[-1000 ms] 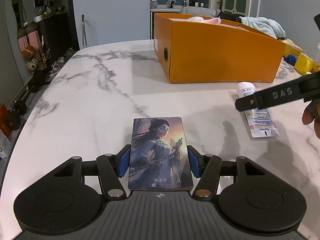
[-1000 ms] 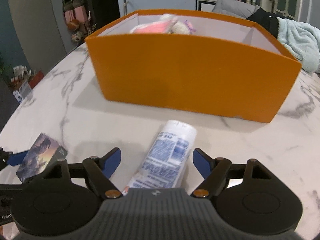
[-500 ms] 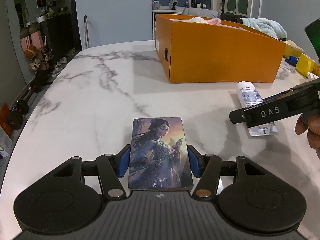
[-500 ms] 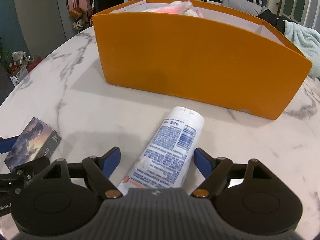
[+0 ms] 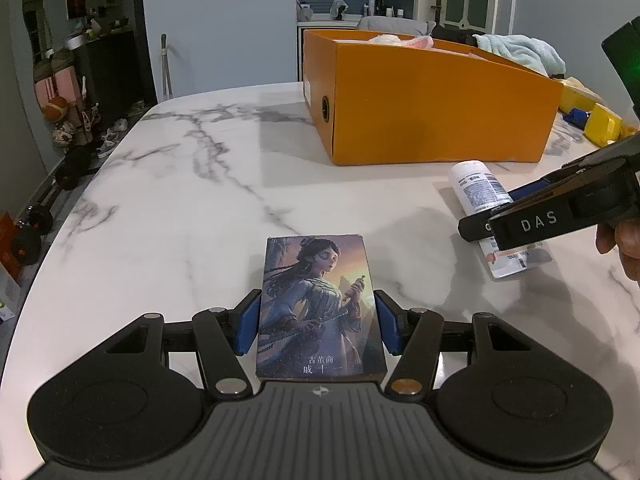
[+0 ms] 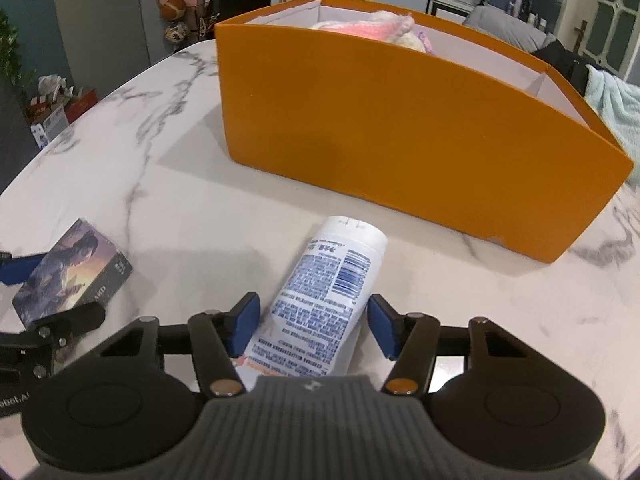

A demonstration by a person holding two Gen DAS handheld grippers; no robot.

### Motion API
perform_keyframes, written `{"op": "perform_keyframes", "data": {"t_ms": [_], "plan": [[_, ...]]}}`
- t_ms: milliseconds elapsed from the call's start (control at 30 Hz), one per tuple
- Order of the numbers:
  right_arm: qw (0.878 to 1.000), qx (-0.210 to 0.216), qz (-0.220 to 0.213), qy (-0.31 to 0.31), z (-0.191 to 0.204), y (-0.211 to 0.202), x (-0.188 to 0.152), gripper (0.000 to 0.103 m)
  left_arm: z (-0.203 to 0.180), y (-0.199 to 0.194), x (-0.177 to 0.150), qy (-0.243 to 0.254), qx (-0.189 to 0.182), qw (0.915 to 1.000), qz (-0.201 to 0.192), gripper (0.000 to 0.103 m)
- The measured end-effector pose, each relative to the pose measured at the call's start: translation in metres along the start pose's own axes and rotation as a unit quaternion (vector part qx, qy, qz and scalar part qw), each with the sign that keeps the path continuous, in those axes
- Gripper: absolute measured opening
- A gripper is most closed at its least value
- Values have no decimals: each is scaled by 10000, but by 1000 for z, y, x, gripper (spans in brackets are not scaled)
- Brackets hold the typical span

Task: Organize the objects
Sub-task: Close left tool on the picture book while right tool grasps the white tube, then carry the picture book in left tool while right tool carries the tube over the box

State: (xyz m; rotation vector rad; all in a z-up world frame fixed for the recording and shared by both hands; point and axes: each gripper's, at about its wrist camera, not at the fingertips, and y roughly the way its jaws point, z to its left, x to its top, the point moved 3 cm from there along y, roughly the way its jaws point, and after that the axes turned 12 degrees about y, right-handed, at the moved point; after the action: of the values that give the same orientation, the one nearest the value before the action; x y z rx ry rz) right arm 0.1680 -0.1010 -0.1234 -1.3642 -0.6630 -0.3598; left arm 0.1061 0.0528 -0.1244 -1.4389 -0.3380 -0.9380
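Note:
A card box (image 5: 320,296) with a painted figure lies flat on the marble table (image 5: 192,208), and my left gripper (image 5: 318,322) is shut on it, blue pads against both long sides. The same card box (image 6: 68,272) shows at the left of the right wrist view. A white lotion tube (image 6: 332,276) lies in front of the orange box (image 6: 400,128), cap end toward it. My right gripper (image 6: 312,326) straddles the tube's lower half and its jaws are closing. The left pad is at the tube's edge; a small gap remains at the right pad.
The open orange box (image 5: 432,112) holds a pink-and-white soft item (image 6: 380,26). Yellow objects (image 5: 600,122) and a pale blue towel (image 5: 524,50) lie beyond its right end. The table's rounded edge runs along the left, with dumbbells (image 5: 36,220) on the floor below.
The right gripper's jaws have narrowed around the tube and the gripper has rolled slightly. The left gripper and the card box have not moved.

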Motion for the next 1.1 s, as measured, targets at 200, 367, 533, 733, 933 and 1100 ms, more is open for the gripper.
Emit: {"op": "perform_keyframes", "data": {"t_ms": [200,367,533,733,933,1100], "plan": [[9993,64,116,-364,3,-1,1,57,-2,-4,-2,55,-116,9999,57,76],[9897,605,739,-1069,6,-7,-1,58,-7,-9,-12,123,-165,9997,97,103],[9894,463,924,-1018,-4,-8,-1,67,3,-8,-11,-239,-157,9996,18,102],[9924,392,805,-843,-5,-8,-3,72,8,-2,-7,-324,38,9994,-117,86],[9946,586,612,-602,-3,-7,-4,63,-1,-3,-4,41,-37,10000,0,72],[9933,620,612,-758,4,-8,-2,51,-1,-4,-2,93,-86,9999,46,67]]}}
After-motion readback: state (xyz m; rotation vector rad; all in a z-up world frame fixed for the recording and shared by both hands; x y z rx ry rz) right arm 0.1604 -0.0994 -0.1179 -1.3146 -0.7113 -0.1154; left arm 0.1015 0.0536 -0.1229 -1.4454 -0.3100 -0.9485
